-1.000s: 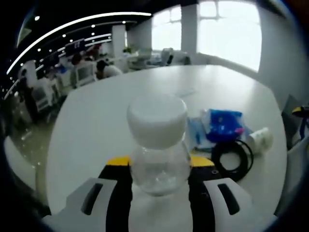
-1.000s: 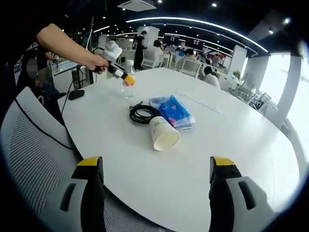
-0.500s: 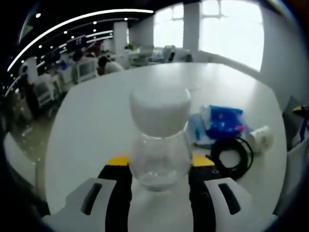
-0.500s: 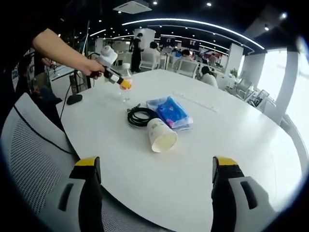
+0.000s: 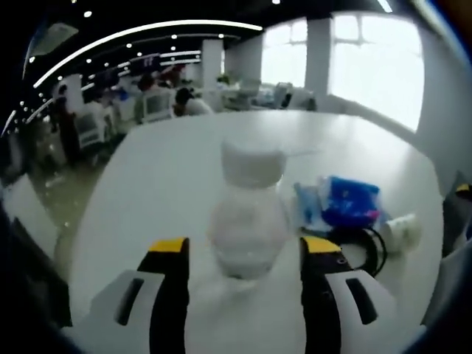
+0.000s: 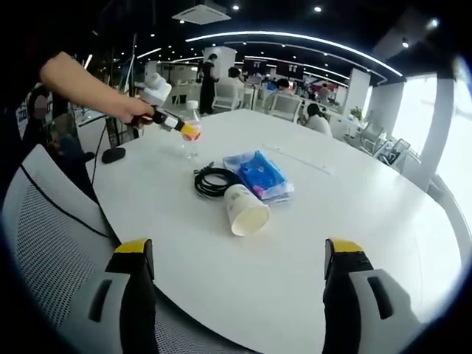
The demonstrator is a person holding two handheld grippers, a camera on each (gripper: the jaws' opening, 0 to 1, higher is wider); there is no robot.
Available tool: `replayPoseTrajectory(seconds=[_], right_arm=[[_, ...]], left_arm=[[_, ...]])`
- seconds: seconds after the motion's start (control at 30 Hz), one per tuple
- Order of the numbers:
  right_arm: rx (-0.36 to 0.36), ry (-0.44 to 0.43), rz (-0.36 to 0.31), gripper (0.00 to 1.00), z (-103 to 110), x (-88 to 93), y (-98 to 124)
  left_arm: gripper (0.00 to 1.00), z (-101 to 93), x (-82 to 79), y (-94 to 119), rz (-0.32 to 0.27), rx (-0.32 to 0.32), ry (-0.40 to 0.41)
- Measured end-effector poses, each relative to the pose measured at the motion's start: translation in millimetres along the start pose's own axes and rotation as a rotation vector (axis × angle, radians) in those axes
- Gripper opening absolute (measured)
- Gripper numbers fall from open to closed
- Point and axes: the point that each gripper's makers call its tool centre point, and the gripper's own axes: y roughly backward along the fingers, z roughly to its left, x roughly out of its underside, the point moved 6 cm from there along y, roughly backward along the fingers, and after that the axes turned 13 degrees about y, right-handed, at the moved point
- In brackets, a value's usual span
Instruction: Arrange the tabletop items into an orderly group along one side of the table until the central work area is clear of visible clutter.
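A clear plastic bottle (image 5: 248, 228) with a white cap stands upright on the white round table (image 5: 140, 199), between the jaws of my left gripper (image 5: 245, 248). The jaws stand apart from its sides, so the gripper is open. In the right gripper view that bottle (image 6: 192, 131) stands at the table's far left, with the left gripper (image 6: 179, 127) at it, held by a hand (image 6: 131, 109). A blue packet (image 6: 259, 171), a black cable coil (image 6: 214, 179) and a tipped paper cup (image 6: 247, 210) lie mid-table. My right gripper (image 6: 240, 252) is open over the near edge.
A grey mesh chair (image 6: 51, 236) stands at the near left edge of the table (image 6: 354, 243). A small black object (image 6: 114, 153) lies beyond the table's left edge. In the left gripper view the packet (image 5: 350, 200), coil (image 5: 361, 247) and cup (image 5: 402, 230) lie right of the bottle.
My left gripper's jaws have spread and let go of the bottle, which now stands on the table. The right gripper has barely moved.
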Motion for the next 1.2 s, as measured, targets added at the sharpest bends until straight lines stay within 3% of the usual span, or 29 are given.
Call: replayPoseTrajectory(seconds=[0.43,0.8,1.2], right_arm=[[-0.004,0.018,0.001,0.94,2,-0.6,0],[-0.003,0.031,0.008,0.93,2,0.1,0],[0.0,0.035,0.019,0.93,1,1.5,-1]], left_arm=[[0.62,-13.8,9.3,13,-0.069,-0.103,0.065],[0.66,-21.5,5.9,12,-0.125,-0.196,0.127],[0.66,-21.8,-6.9,4,-0.171,-0.211,0.195]])
